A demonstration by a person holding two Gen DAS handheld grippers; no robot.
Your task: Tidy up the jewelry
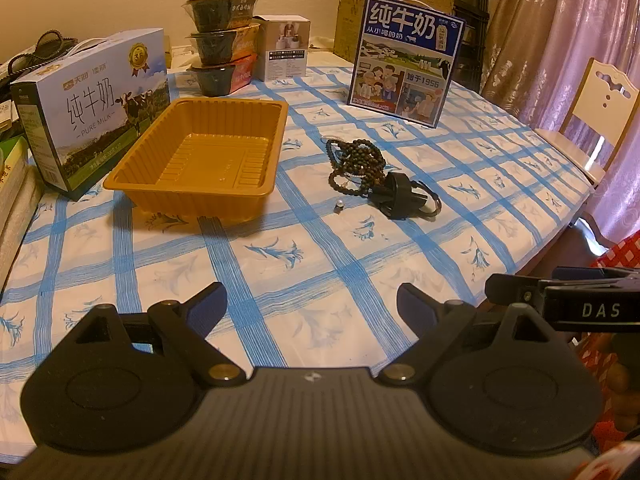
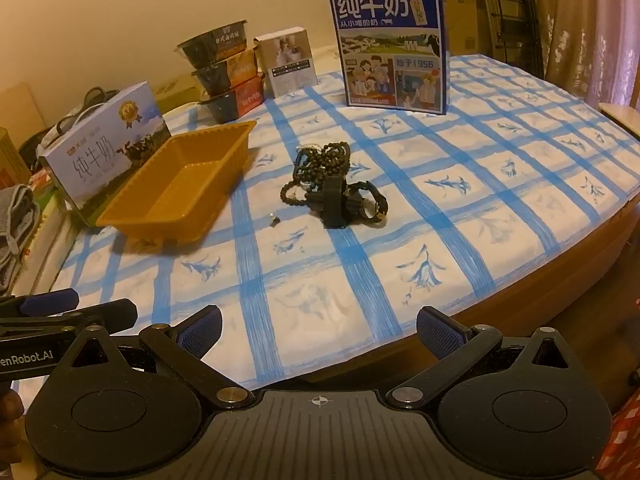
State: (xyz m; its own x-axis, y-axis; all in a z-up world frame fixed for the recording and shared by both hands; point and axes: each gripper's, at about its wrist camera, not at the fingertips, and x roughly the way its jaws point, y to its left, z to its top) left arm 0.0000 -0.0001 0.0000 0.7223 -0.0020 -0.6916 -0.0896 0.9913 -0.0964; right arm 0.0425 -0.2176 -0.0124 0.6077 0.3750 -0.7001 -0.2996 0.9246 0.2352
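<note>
A tangle of dark bead strands [image 1: 356, 162] lies mid-desk beside a black clip [image 1: 398, 196], a small loose bead [image 1: 338, 207] just apart. The empty orange tray [image 1: 200, 160] sits left, milk cartons [image 1: 406, 60] behind. Both claws, left [image 1: 312, 308] and right [image 2: 319, 330], hover wide, holding nothing.
</note>
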